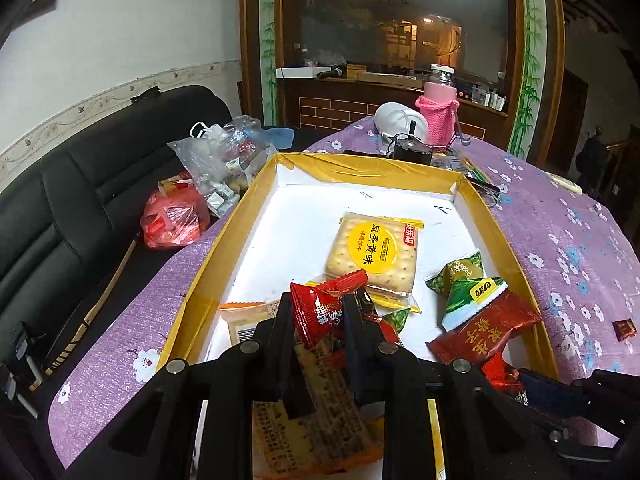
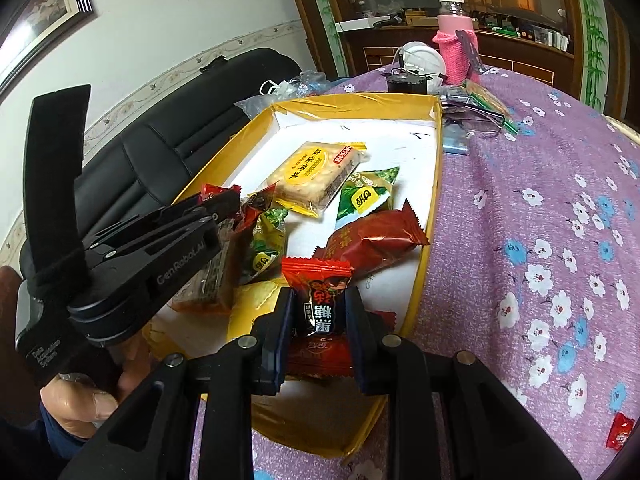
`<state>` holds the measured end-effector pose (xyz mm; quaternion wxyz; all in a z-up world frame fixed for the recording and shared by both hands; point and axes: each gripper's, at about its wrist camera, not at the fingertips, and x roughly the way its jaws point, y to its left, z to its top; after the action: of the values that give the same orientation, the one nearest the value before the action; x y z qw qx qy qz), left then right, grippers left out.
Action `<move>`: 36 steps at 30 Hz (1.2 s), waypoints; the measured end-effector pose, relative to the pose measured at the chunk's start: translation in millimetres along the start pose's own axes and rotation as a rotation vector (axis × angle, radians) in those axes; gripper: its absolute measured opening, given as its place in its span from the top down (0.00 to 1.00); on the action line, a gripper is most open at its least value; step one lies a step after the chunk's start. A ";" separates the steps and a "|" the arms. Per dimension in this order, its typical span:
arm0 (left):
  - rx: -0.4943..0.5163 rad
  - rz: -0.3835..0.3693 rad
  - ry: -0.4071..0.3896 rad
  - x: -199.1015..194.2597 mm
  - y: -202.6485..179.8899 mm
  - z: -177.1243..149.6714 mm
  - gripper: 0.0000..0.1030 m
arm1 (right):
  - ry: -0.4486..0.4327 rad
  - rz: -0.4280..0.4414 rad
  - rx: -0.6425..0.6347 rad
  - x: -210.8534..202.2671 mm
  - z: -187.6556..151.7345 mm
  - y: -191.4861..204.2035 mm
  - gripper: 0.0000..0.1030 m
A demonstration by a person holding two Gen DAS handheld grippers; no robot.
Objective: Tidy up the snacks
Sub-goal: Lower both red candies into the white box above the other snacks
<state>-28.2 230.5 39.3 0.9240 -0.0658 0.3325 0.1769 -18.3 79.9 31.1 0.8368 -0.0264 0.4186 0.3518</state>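
Note:
A yellow-rimmed white tray (image 1: 236,216) (image 2: 434,184) lies on the purple flowered tablecloth and holds several snacks: a cracker pack (image 1: 374,258) (image 2: 316,174), green packets (image 1: 472,292) (image 2: 362,196) and a dark red packet (image 1: 486,328) (image 2: 376,240). My left gripper (image 1: 318,314) is shut on a red candy (image 1: 320,308) above the tray's near end; it also shows in the right wrist view (image 2: 224,204). My right gripper (image 2: 320,306) is shut on a red candy (image 2: 318,296) over the tray's near right part.
A small red candy (image 2: 620,432) (image 1: 625,328) lies loose on the cloth right of the tray. Beyond the tray stand a pink-sleeved bottle (image 1: 438,110), a white mask (image 1: 400,120) and glasses (image 2: 472,122). A black sofa (image 1: 80,200) with plastic bags (image 1: 216,168) is at the left.

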 end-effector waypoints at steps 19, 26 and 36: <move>-0.002 -0.002 0.003 1.4 -0.1 0.0 0.77 | -0.013 0.004 0.004 2.9 0.3 0.0 0.76; -0.002 -0.002 0.002 2.1 -0.8 0.0 0.76 | -0.017 0.002 0.000 2.4 1.0 2.7 0.76; -0.003 -0.003 0.001 1.9 0.4 0.0 0.76 | -0.019 0.011 -0.009 3.4 -1.5 5.3 0.76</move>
<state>-27.0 231.4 38.0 0.9240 -0.0680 0.3325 0.1762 -21.3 85.3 29.0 0.8387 -0.0249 0.4093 0.3584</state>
